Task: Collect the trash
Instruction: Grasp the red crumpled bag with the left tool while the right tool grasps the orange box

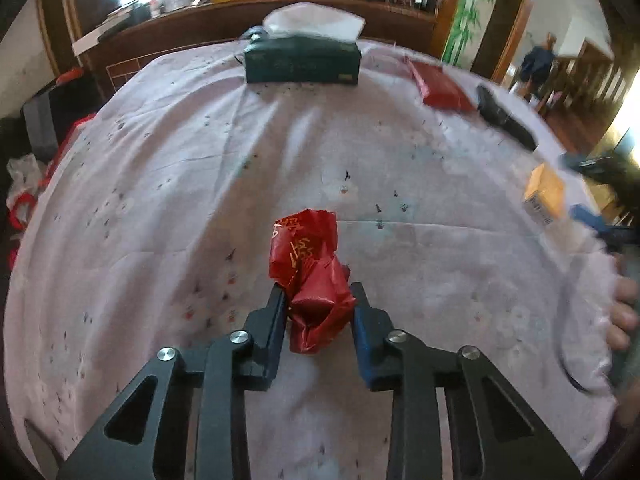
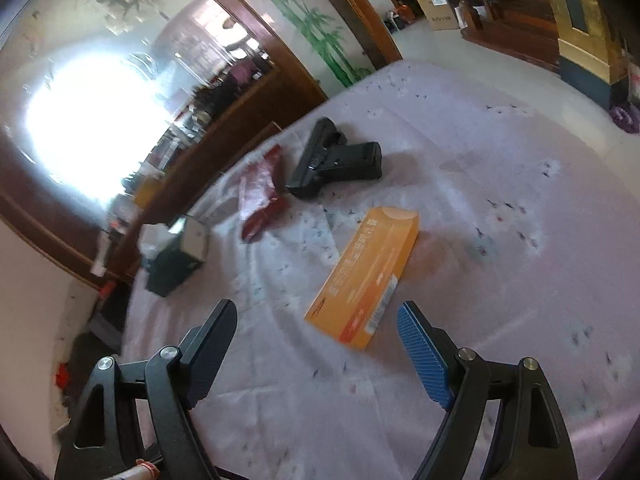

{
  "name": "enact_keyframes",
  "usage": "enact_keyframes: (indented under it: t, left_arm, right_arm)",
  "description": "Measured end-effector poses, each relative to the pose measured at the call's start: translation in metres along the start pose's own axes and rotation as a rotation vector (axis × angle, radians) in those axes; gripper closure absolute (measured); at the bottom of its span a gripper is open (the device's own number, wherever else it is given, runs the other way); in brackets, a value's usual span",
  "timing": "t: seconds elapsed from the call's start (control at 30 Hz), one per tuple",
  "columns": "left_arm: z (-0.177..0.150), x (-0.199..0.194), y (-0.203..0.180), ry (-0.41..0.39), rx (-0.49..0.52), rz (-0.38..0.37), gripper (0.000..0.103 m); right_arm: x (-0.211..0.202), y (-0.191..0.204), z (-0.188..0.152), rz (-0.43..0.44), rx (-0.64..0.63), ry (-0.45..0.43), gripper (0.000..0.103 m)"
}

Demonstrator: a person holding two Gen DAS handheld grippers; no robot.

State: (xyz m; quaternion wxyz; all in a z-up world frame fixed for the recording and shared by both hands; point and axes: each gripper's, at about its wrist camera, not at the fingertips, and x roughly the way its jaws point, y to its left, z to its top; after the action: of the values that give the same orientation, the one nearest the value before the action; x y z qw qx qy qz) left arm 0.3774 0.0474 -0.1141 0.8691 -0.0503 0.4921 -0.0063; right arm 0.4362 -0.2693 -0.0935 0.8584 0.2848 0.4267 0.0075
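my left gripper [image 1: 318,294] is closed on the crumpled red foil wrapper with gold print [image 1: 310,276], above the pale flowered tablecloth [image 1: 160,160]. only the lower part is pinched, so i think the slippery foil can slide out if i swing fast. my right gripper [image 2: 316,316] is spread wide and empty above the flat orange cardboard box [image 2: 366,276]; it lies flat, so my fingers may push it away.
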Motion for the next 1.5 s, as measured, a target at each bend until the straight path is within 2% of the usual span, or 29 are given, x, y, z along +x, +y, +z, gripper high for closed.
enact_keyframes:
  t: [0.1, 0.2, 0.27, 0.33, 0.4, 0.5, 0.57, 0.6, 0.63, 0.67, 0.7, 0.73, 0.77, 0.9, 0.93, 0.97, 1.0, 1.03, 1.17, 1.23, 1.3, 1.4, 1.47, 1.5]
  left_arm:
    - [-0.016, -0.029, 0.013, -0.037, -0.046, -0.057, 0.076]
    - [-0.036, -0.050, 0.020, -0.034, -0.088, -0.121, 0.076]
    - [-0.050, -0.063, 0.023, -0.041, -0.112, -0.138, 0.076]
    - [-0.062, -0.075, 0.025, -0.048, -0.130, -0.162, 0.076]
    - [-0.070, -0.085, 0.026, -0.063, -0.150, -0.185, 0.076]
    - [-0.082, -0.095, 0.026, -0.071, -0.173, -0.214, 0.076]
    - [-0.088, -0.101, 0.025, -0.075, -0.184, -0.224, 0.076]
    - [-0.092, -0.105, 0.024, -0.081, -0.188, -0.229, 0.076]
    - [-0.095, -0.108, 0.023, -0.085, -0.188, -0.236, 0.076]
    - [-0.100, -0.112, 0.020, -0.086, -0.186, -0.246, 0.076]
    - [-0.103, -0.114, 0.018, -0.086, -0.188, -0.255, 0.076]
    - [-0.106, -0.117, 0.016, -0.087, -0.190, -0.263, 0.076]
    - [-0.110, -0.120, 0.014, -0.089, -0.190, -0.267, 0.076]
    - [-0.119, -0.130, 0.007, -0.094, -0.179, -0.276, 0.076]
    - [-0.119, -0.132, 0.007, -0.096, -0.179, -0.278, 0.076]
    - [-0.120, -0.136, 0.006, -0.102, -0.178, -0.277, 0.076]
    - [-0.121, -0.139, 0.006, -0.111, -0.177, -0.274, 0.076]
    - [-0.121, -0.142, 0.007, -0.121, -0.177, -0.267, 0.076]
    - [-0.120, -0.147, 0.009, -0.130, -0.177, -0.250, 0.076]
    - [-0.119, -0.148, 0.011, -0.133, -0.174, -0.241, 0.076]
    - [-0.118, -0.147, 0.014, -0.138, -0.170, -0.226, 0.076]
    - [-0.117, -0.144, 0.018, -0.132, -0.179, -0.224, 0.076]
    - [-0.116, -0.143, 0.020, -0.136, -0.181, -0.220, 0.076]
    - [-0.116, -0.142, 0.020, -0.137, -0.180, -0.218, 0.076]
  right_arm:
    - [0.020, 0.002, 0.005, -0.032, 0.016, 0.015, 0.019]
    - [0.027, 0.004, 0.007, -0.081, 0.028, -0.004, 0.020]
    - [0.037, 0.006, 0.006, -0.126, 0.016, 0.016, 0.020]
    - [0.048, 0.008, 0.003, -0.146, 0.005, 0.047, 0.031]
    - [0.047, 0.014, -0.001, -0.191, -0.047, 0.033, 0.039]
    - [0.040, 0.014, -0.010, -0.178, -0.080, 0.050, 0.041]
    - [0.031, 0.013, -0.018, -0.144, -0.109, 0.076, 0.046]
    - [0.024, 0.012, -0.023, -0.120, -0.121, 0.088, 0.051]
    - [0.017, 0.011, -0.027, -0.100, -0.126, 0.088, 0.065]
    - [0.001, 0.009, -0.033, -0.081, -0.134, 0.082, 0.068]
    - [-0.010, 0.007, -0.038, -0.066, -0.144, 0.083, 0.078]
    - [-0.020, 0.007, -0.045, -0.051, -0.161, 0.092, 0.100]
    - [-0.028, 0.005, -0.051, -0.041, -0.167, 0.105, 0.103]
    - [-0.038, 0.009, -0.060, -0.016, -0.199, 0.121, 0.102]
    - [-0.038, 0.009, -0.060, -0.020, -0.194, 0.113, 0.098]
    - [-0.037, 0.008, -0.058, -0.020, -0.172, 0.108, 0.077]
    - [-0.035, 0.007, -0.056, -0.013, -0.153, 0.108, 0.041]
    - [-0.032, 0.007, -0.052, -0.002, -0.130, 0.101, 0.025]
    - [-0.011, 0.017, -0.041, -0.024, -0.124, 0.119, 0.025]
    - [0.002, 0.020, -0.036, -0.084, -0.124, 0.109, 0.025]
    - [0.015, 0.021, -0.031, -0.089, -0.109, 0.115, 0.025]
    - [0.031, 0.027, -0.030, -0.145, -0.109, 0.115, 0.025]
    - [0.033, 0.036, -0.035, -0.211, -0.171, 0.100, 0.031]
    - [0.033, 0.038, -0.038, -0.224, -0.196, 0.098, 0.040]
